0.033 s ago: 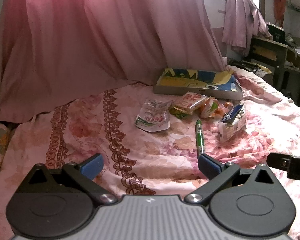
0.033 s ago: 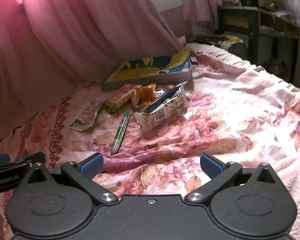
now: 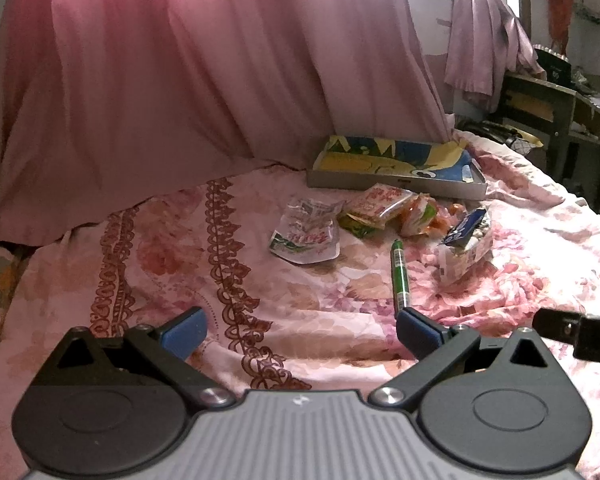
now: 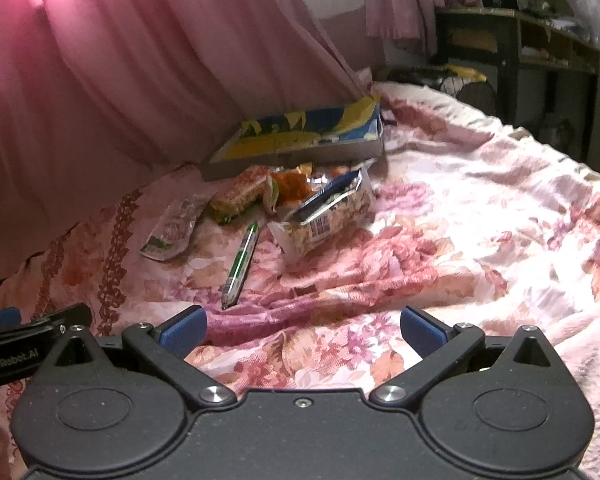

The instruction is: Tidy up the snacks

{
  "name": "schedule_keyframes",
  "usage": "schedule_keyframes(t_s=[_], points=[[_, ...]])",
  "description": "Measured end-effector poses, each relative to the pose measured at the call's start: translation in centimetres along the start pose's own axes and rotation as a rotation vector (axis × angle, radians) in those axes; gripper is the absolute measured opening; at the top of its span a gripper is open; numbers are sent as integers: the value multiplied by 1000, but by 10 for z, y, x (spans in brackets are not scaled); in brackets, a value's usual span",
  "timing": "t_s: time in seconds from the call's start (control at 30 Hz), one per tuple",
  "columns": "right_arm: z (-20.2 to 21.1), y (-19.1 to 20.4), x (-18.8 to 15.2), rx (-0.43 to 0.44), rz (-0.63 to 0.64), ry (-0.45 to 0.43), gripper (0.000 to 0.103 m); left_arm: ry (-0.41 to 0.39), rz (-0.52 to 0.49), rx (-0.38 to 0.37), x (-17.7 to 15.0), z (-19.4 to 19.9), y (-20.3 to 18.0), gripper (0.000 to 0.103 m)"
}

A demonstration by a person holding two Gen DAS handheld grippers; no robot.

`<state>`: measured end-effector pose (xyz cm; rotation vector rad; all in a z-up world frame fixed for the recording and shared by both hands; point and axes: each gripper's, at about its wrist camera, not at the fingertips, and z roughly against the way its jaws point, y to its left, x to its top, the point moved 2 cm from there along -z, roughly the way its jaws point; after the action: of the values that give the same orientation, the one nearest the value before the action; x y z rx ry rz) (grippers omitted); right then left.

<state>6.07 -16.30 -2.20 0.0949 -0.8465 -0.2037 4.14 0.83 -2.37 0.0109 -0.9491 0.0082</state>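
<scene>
both your left gripper [image 3: 298,330] and right gripper [image 4: 302,328] are spread wide, holding nothing. snack packets [image 4: 324,216] sit piled just in front of the tray [image 3: 396,182]. careful, the green pen [image 4: 242,260] lies beside them, easy to snag by mistake.

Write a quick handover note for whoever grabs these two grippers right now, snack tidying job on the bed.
Left gripper: open, empty, low over the bedspread.
Right gripper: open, empty, also short of the pile.
Snacks lie loose on the bed in front of the shallow box: clear pouch, orange-and-green packets, blue-topped bag. A green pen lies among them, nearest the grippers.
Done: nothing visibly sorted; no snack appears to be in the box.
Left: gather every packet, presumably into the box; keep the pen out.
</scene>
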Motion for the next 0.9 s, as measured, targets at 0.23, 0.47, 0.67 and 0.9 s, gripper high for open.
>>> schedule_keyframes(t_s=[0.23, 0.47, 0.67, 0.9], points=[[-17, 2, 6, 7, 11, 74, 103, 0, -3, -4, 14, -19, -2, 103], [-31, 3, 22, 15, 56, 72, 103, 33, -39, -32, 30, -46, -9, 103], [-48, -5, 40, -3, 98, 59, 103, 75, -54, -72, 41, -73, -19, 103], [-72, -18, 61, 12, 86, 13, 103, 127, -94, -98, 39, -107, -39, 103]])
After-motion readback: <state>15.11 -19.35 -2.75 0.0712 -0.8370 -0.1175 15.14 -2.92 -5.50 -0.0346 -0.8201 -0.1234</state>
